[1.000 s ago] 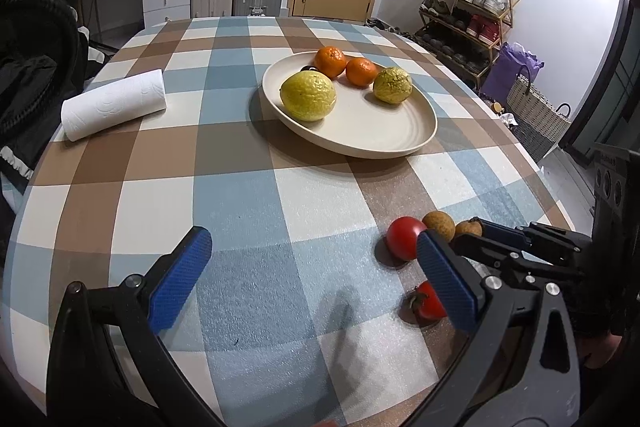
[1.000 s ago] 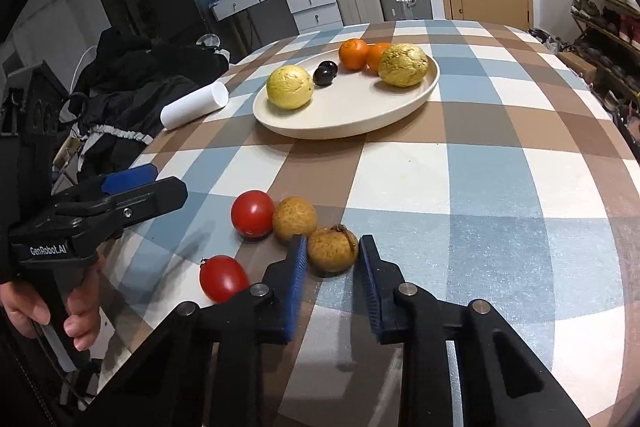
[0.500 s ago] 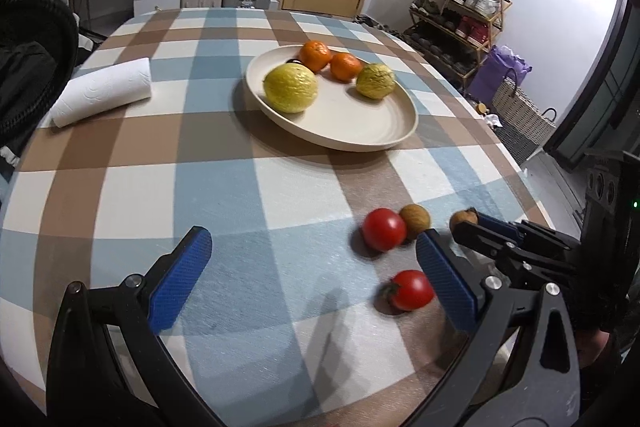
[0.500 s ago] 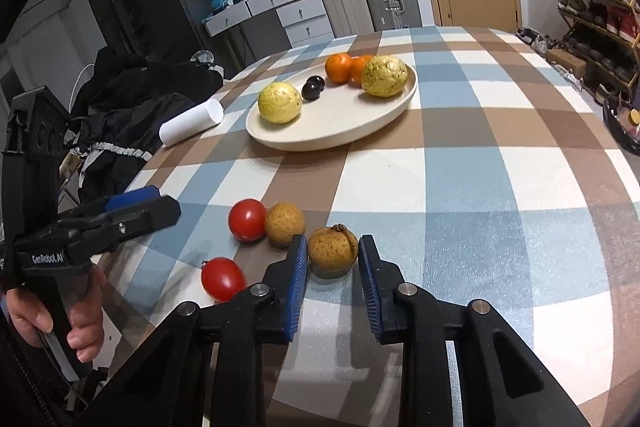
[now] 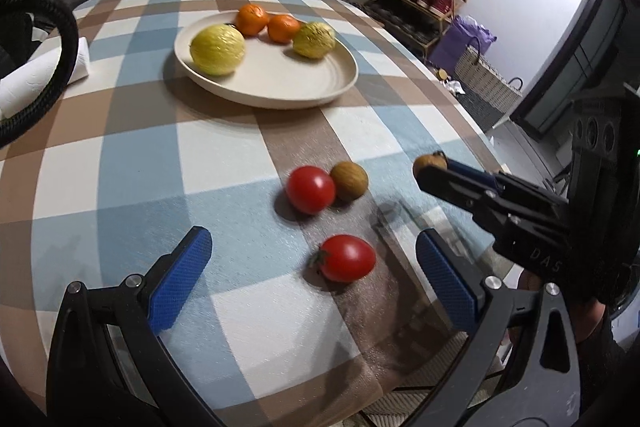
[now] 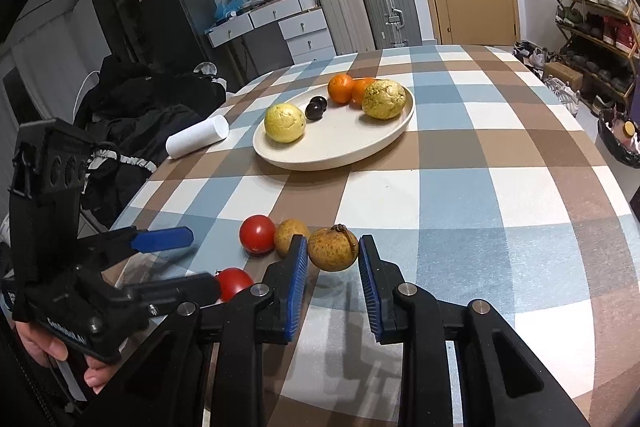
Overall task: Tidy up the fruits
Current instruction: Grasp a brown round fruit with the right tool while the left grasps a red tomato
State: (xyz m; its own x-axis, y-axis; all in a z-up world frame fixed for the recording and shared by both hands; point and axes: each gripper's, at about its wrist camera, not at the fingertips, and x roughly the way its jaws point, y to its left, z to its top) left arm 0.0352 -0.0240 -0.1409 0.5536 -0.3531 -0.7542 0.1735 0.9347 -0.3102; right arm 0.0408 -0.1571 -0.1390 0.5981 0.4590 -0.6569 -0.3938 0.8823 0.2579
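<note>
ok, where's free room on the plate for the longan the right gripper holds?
The right gripper holds the longan. Plate: the near half is bare, in front of the pale melon and yellow melon. The far rim is crowded: oranges, dark fruits.

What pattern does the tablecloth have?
Checked squares of blue, brown and white on the tablecloth, clearest in the right wrist view.
</note>
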